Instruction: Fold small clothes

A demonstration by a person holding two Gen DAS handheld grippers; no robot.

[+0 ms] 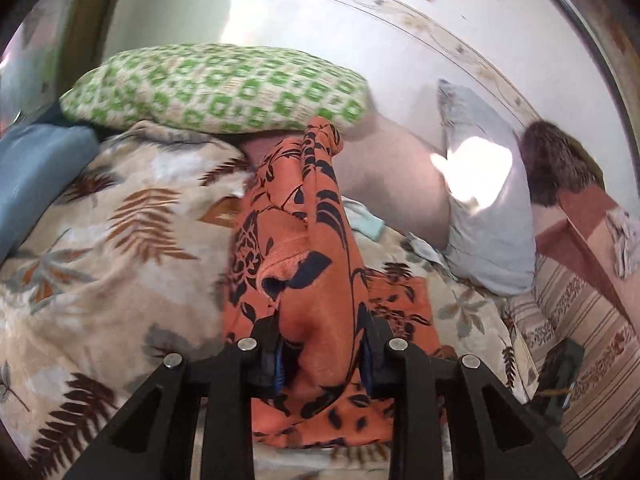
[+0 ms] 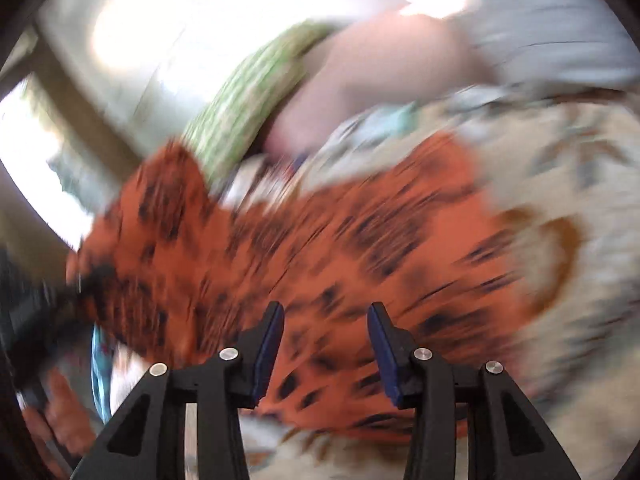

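Bedspread [image 1: 100, 248]: left gripper [image 1: 324, 356] visibly clamps garment [image 1: 304, 248].

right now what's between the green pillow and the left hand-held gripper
The orange leaf-print garment, bunched upward from the left hand-held gripper toward the green pillow; left wrist view.

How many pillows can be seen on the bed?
3: a green-checked pillow at the back left, a pink pillow in the middle, and a pale grey pillow on the right. More may be hidden under the blanket.
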